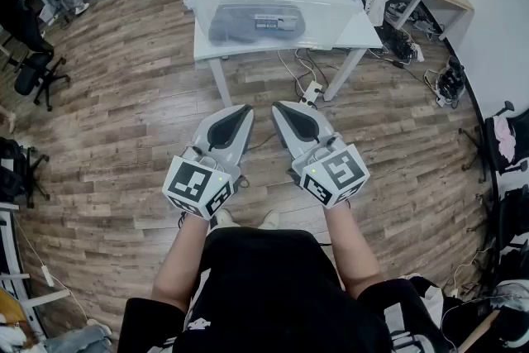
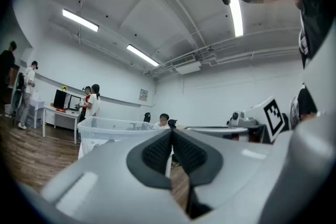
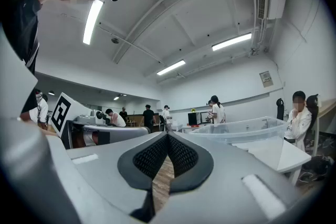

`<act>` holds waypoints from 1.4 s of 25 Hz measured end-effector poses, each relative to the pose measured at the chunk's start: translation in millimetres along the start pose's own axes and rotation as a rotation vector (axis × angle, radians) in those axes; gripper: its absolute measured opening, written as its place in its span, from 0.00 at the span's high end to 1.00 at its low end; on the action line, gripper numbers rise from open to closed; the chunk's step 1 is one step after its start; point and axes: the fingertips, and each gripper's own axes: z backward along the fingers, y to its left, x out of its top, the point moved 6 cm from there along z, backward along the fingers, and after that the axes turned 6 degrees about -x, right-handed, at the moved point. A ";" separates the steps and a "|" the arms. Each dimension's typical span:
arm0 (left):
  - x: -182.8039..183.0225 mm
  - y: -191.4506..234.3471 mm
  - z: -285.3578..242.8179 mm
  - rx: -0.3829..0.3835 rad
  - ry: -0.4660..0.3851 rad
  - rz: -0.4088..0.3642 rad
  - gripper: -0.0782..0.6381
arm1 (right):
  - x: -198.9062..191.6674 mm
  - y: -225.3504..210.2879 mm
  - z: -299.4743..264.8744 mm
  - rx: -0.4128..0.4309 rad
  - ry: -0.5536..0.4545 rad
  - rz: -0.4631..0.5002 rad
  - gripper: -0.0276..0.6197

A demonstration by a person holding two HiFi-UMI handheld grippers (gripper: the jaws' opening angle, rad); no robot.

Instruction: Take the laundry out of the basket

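Shut tight, tips meeting, pinching nothing: left gripper (image 1: 246, 109) and right gripper (image 1: 278, 106), smooth grey tapered shells with ribbed black pads (image 2: 156, 152), level, side by side, near. Farther off, well apart, on a white table (image 1: 368, 33): clear rectangular plastic basket (image 1: 331, 12) holding dark grey folded laundry (image 1: 256, 22). Wood-plank floor (image 1: 124, 95) beneath.
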 end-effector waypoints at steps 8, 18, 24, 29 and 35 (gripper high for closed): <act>4.5 -16.1 2.2 -0.008 -0.006 -0.002 0.88 | 3.0 3.5 13.2 -0.022 0.011 0.010 0.96; 0.1 -25.3 -8.1 0.011 0.007 -0.035 0.88 | 8.1 -5.7 23.7 -0.013 -0.010 0.012 0.96; -4.6 -26.4 -16.3 0.032 0.011 -0.043 0.88 | 5.8 -17.9 22.8 0.009 -0.026 0.002 0.96; -7.5 -25.9 -21.0 0.045 0.026 -0.040 0.88 | 4.1 -23.6 19.2 0.021 -0.024 -0.009 0.96; -4.6 -12.4 -30.1 0.054 0.019 -0.049 0.88 | 2.7 -30.9 2.9 0.012 -0.026 -0.020 0.96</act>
